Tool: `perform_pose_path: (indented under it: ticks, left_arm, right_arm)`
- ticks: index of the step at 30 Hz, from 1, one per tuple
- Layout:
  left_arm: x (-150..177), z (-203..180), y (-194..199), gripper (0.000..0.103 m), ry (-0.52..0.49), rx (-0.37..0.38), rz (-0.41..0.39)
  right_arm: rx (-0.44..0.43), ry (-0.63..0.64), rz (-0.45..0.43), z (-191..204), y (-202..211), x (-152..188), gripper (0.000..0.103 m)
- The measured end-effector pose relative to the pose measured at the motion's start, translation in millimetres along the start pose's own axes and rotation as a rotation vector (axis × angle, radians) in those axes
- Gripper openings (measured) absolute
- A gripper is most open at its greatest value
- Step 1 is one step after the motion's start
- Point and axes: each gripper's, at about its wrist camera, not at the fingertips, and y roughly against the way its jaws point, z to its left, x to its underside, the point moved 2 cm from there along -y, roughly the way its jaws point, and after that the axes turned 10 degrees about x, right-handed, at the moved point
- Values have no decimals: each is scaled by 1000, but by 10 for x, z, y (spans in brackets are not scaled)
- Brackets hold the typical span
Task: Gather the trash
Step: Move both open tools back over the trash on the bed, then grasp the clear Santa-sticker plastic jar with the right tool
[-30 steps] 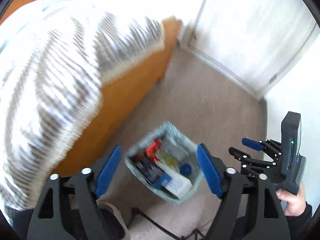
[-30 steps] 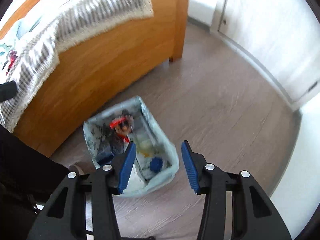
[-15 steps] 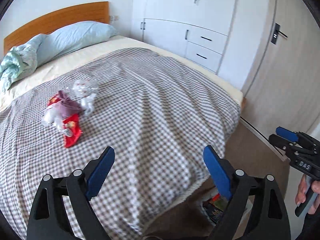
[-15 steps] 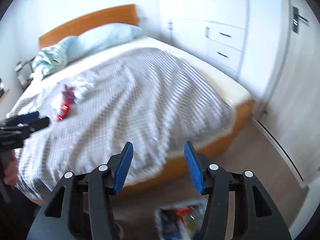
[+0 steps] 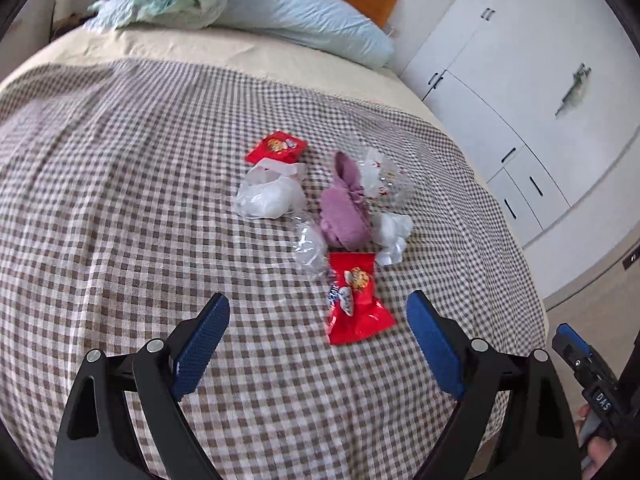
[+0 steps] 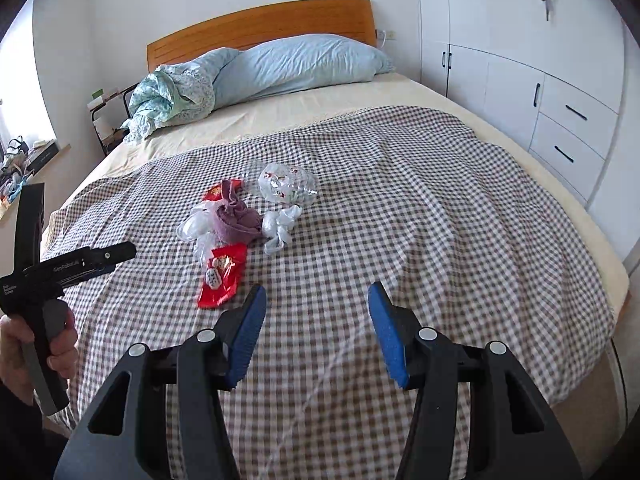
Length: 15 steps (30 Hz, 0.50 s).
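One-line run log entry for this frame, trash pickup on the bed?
phase: approach | left gripper: open, empty | right gripper: open, empty | nearest: red snack wrapper | trash pile on checked blanket

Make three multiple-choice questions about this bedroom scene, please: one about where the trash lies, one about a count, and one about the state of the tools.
1. Where does the trash lie?
A. On the floor beside the bed
B. On the checkered blanket
C. On the blue pillow

2. How many red snack wrappers are on the bed?
A. One
B. Two
C. Four

3. What is the state of the two tools?
A. Both open and empty
B. Left one shut on a wrapper
C. Right one shut on the purple cloth

Key:
1 B: the pile sits on the checkered blanket, well short of the blue pillow.
2 B: one red wrapper lies nearest the left tool, a second red wrapper lies behind the white plastic bag.
3 A: the left tool and the right tool have only blanket between their fingers; the purple cloth lies untouched.
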Motion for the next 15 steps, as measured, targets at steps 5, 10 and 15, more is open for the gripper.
perform_pose_path:
  ticks: [5, 10, 15]
  left_arm:
    - [-291, 318, -201, 87, 73, -20, 11]
    - [-291, 509, -314, 87, 132, -42, 51]
    - [-324, 581, -387, 87, 68, -105, 62]
  right_arm:
    - [-29, 24, 50, 285, -695, -469, 52]
    - [37, 362, 22, 801, -1374, -853, 55]
    - [86, 711, 54, 1361, -1884, -962, 56]
